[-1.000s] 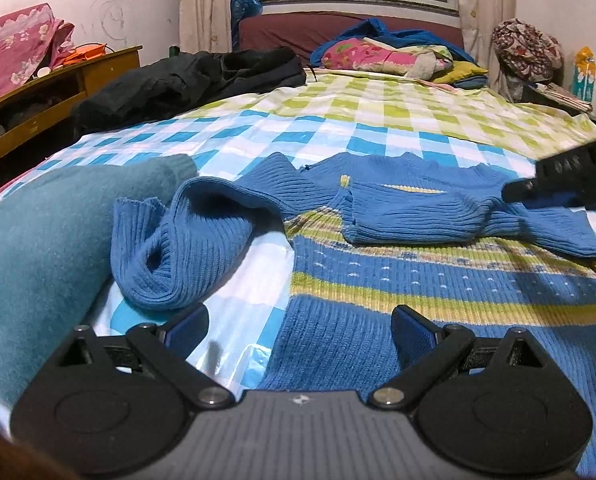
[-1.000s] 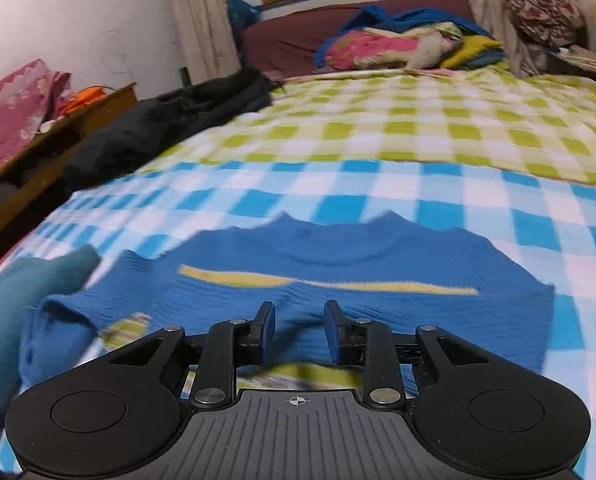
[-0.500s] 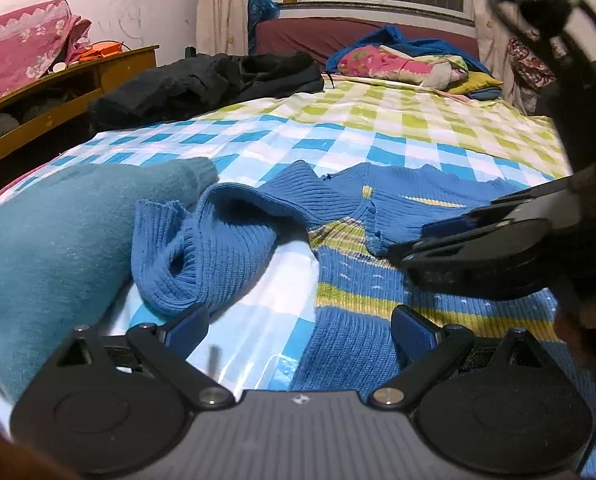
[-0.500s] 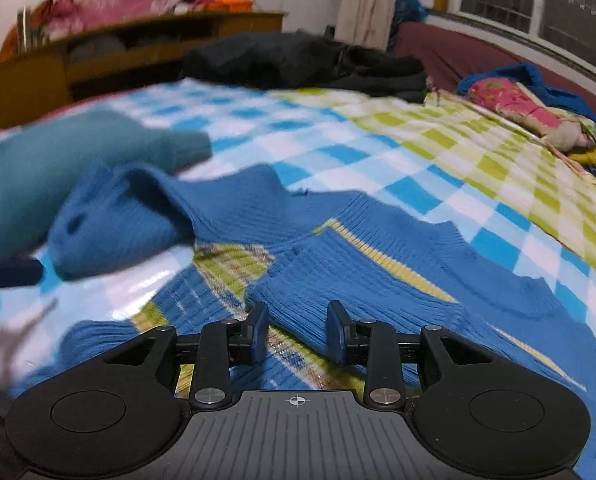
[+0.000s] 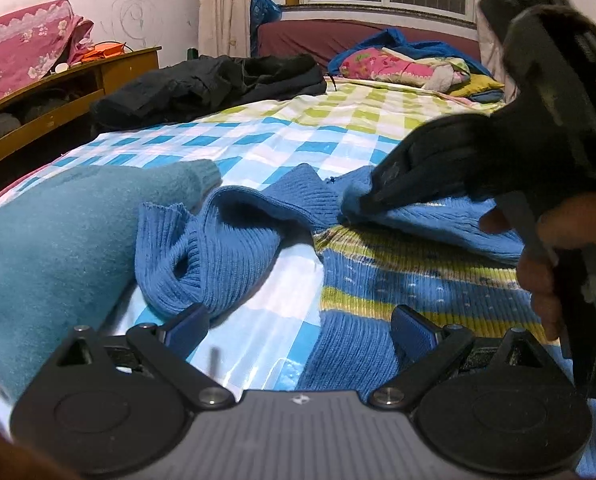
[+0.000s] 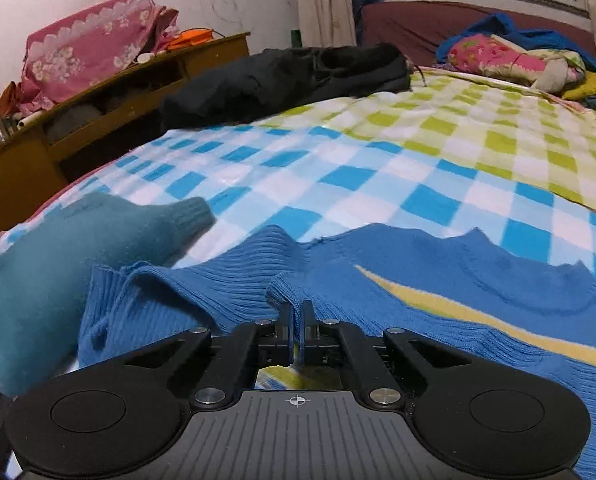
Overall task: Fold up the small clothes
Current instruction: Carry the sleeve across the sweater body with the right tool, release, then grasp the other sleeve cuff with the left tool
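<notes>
A small blue knit sweater (image 5: 398,276) with yellow-green stripes lies on the checked bedspread (image 5: 281,148). Its left sleeve (image 5: 205,256) is bunched up beside the body. My left gripper (image 5: 298,326) is open and empty, low over the sweater's hem edge. My right gripper (image 6: 296,322) is shut on the sweater's folded sleeve cuff (image 6: 285,290) near the collar (image 6: 538,292). In the left wrist view the right gripper (image 5: 358,206) presses on that fold from the right, with the hand behind it.
A teal garment (image 5: 53,240) lies at the left, touching the bunched sleeve; it also shows in the right wrist view (image 6: 81,248). A black jacket (image 6: 289,76) lies farther up the bed. A wooden shelf (image 6: 77,128) stands beside the bed at the left. Bright bedding (image 6: 510,60) is piled at the head.
My right gripper moved left across the sweater, came down on the folded sleeve and closed on its cuff. My left gripper stayed open and shifted slightly.
</notes>
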The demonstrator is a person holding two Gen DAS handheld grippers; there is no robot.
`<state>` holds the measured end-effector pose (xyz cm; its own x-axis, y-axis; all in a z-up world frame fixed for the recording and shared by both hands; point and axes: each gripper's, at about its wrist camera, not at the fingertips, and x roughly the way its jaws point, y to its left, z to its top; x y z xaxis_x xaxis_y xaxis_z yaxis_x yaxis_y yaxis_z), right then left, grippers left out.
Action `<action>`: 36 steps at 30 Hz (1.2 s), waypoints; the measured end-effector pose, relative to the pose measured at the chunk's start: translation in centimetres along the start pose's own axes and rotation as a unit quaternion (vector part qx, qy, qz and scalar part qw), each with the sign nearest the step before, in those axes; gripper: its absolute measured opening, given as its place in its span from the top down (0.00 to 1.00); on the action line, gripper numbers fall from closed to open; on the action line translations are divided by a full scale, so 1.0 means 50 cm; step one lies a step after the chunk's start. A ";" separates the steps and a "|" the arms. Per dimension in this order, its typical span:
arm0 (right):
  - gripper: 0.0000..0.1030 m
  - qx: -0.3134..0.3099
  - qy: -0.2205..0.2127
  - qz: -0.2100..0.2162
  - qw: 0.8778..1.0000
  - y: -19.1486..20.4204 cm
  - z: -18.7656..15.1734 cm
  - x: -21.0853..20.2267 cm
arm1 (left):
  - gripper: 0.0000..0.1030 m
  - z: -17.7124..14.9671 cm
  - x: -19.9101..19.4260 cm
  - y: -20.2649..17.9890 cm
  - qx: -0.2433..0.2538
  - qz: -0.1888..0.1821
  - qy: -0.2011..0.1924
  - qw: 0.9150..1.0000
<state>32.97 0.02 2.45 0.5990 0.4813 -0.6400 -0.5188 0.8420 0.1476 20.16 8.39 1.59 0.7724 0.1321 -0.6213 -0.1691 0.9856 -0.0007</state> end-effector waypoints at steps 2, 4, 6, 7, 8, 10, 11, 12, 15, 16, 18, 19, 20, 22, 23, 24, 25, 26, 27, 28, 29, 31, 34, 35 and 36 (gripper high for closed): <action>0.92 -0.007 0.026 0.007 1.000 0.004 -0.005 0.017 | 0.01 -0.001 0.001 0.000 0.001 -0.001 0.002 1.000; 0.90 -0.012 0.029 0.007 0.999 0.006 -0.019 0.012 | 0.01 0.000 0.002 -0.002 0.002 -0.001 0.001 1.000; 0.87 -0.008 0.022 0.014 1.000 -0.002 -0.027 -0.010 | 0.01 -0.002 0.002 -0.003 0.003 -0.001 0.001 1.000; 0.84 0.003 0.012 0.015 1.000 -0.014 -0.031 -0.030 | 0.01 -0.002 0.002 -0.003 0.003 -0.001 0.001 1.000; 0.83 0.014 0.000 0.013 1.000 -0.027 -0.036 -0.050 | 0.01 -0.003 0.002 -0.004 0.003 0.000 0.000 1.000; 0.83 0.043 -0.030 -0.018 0.998 -0.071 -0.051 -0.094 | 0.01 -0.003 0.000 -0.005 0.003 0.002 -0.002 1.000; 0.83 0.059 -0.040 -0.041 0.997 -0.098 -0.060 -0.111 | 0.01 -0.004 0.000 -0.006 0.002 0.002 -0.004 1.000; 0.83 0.080 -0.046 -0.071 0.993 -0.128 -0.071 -0.126 | 0.01 -0.005 0.000 -0.007 0.003 0.003 -0.005 1.000; 0.81 0.149 -0.042 -0.175 0.972 -0.227 -0.111 -0.157 | 0.01 -0.008 0.003 -0.015 0.011 0.007 -0.010 1.000; 0.81 0.160 -0.036 -0.200 0.966 -0.252 -0.124 -0.161 | 0.01 -0.010 0.004 -0.017 0.014 0.008 -0.011 1.000; 0.82 0.176 -0.021 -0.250 0.952 -0.295 -0.150 -0.167 | 0.01 -0.012 0.008 -0.022 0.021 0.016 -0.014 1.000; 0.92 0.183 -0.018 -0.273 0.944 -0.316 -0.164 -0.172 | 0.01 -0.012 0.009 -0.022 0.023 0.020 -0.015 0.999; 0.94 0.187 -0.023 -0.283 0.941 -0.329 -0.175 -0.180 | 0.01 -0.012 0.010 -0.021 0.024 0.025 -0.017 0.999; 0.94 0.194 -0.025 -0.287 0.938 -0.345 -0.186 -0.192 | 0.01 -0.010 0.012 -0.013 0.017 0.033 -0.018 0.999; 0.94 0.189 -0.023 -0.293 0.937 -0.344 -0.184 -0.193 | 0.01 -0.010 0.013 -0.008 0.013 0.036 -0.019 0.999; 0.94 0.181 -0.022 -0.300 0.936 -0.340 -0.183 -0.194 | 0.01 -0.008 0.015 -0.002 0.009 0.042 -0.019 0.999; 0.94 0.175 -0.019 -0.302 0.937 -0.339 -0.182 -0.194 | 0.01 -0.007 0.018 0.004 0.006 0.048 -0.019 0.999; 0.94 0.174 -0.018 -0.300 0.938 -0.339 -0.184 -0.196 | 0.01 -0.005 0.022 0.010 0.003 0.055 -0.019 0.998; 0.92 0.170 -0.017 -0.296 0.940 -0.334 -0.185 -0.196 | 0.01 -0.003 0.026 0.016 -0.001 0.061 -0.017 0.998; 0.91 0.165 -0.018 -0.297 0.941 -0.326 -0.185 -0.197 | 0.01 -0.003 0.030 0.023 -0.005 0.067 -0.014 0.998; 0.91 0.160 -0.021 -0.300 0.940 -0.317 -0.182 -0.199 | 0.01 -0.003 0.032 0.031 -0.010 0.072 -0.012 0.997; 0.83 0.151 -0.042 -0.303 0.940 -0.290 -0.180 -0.217 | 0.01 -0.002 0.037 0.045 -0.021 0.084 -0.010 0.996; 0.83 0.116 -0.061 -0.274 0.953 -0.249 -0.166 -0.227 | 0.01 0.003 0.046 0.063 -0.032 0.099 -0.006 0.995; 0.83 0.110 -0.065 -0.257 0.958 -0.234 -0.164 -0.229 | 0.01 0.004 0.046 0.068 -0.034 0.104 -0.004 0.994; 0.83 0.107 -0.067 -0.240 0.963 -0.221 -0.163 -0.230 | 0.01 0.005 0.044 0.076 -0.036 0.112 -0.003 0.993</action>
<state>26.83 -16.78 2.04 0.8185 0.0398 -0.5731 -0.0343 0.9992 0.0203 21.39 12.44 0.40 0.7138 0.3472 -0.6082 -0.3799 0.9215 0.0802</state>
